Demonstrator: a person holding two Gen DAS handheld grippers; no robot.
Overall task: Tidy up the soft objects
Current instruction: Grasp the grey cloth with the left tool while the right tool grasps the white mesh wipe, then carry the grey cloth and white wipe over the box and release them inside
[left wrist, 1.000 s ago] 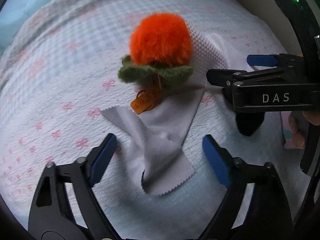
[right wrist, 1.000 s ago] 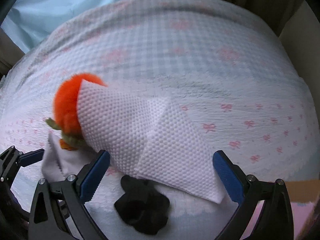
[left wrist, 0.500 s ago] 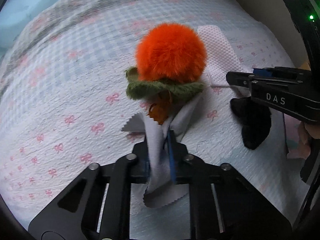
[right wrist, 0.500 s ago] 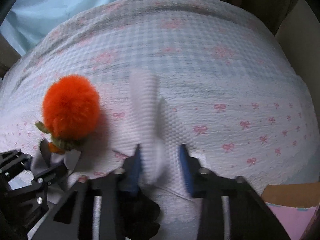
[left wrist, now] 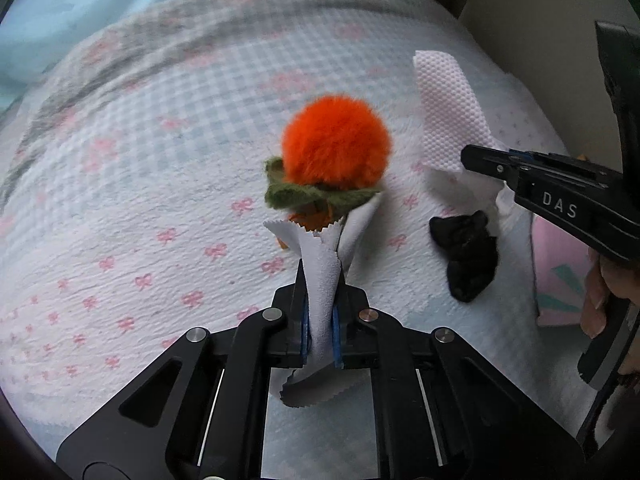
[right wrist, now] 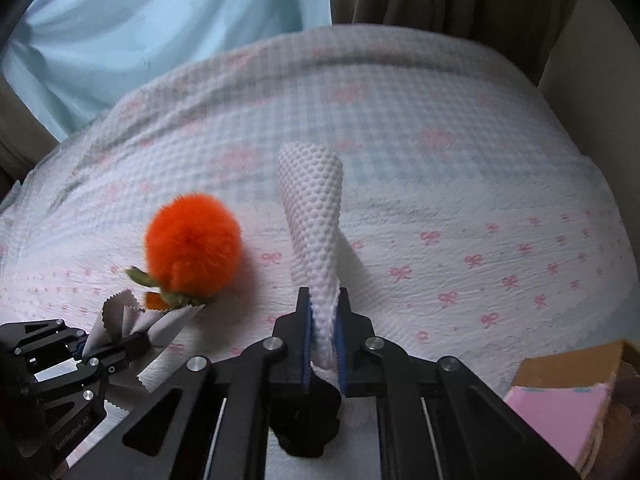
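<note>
My left gripper [left wrist: 320,320] is shut on a grey cloth with zigzag edges [left wrist: 320,276], lifted off the bedspread; it also shows in the right wrist view [right wrist: 120,320]. My right gripper [right wrist: 324,340] is shut on a white dimpled cloth [right wrist: 314,220], which stands up from the jaws; it also shows in the left wrist view [left wrist: 448,124]. An orange fluffy plush fruit with green leaves [left wrist: 334,152] sits on the bed just beyond the grey cloth [right wrist: 192,252]. A black soft item [left wrist: 466,256] lies to the right, under my right gripper [right wrist: 304,420].
The bedspread [left wrist: 120,200] is white with pink bows. A pink box [right wrist: 560,404] sits at the right edge, also in the left wrist view [left wrist: 560,276]. Blue and brown curtains [right wrist: 160,32] hang behind the bed.
Both grippers closed on their cloths and lifted them: the left on the grey cloth, the right on the white one, which came off the plush fruit.
</note>
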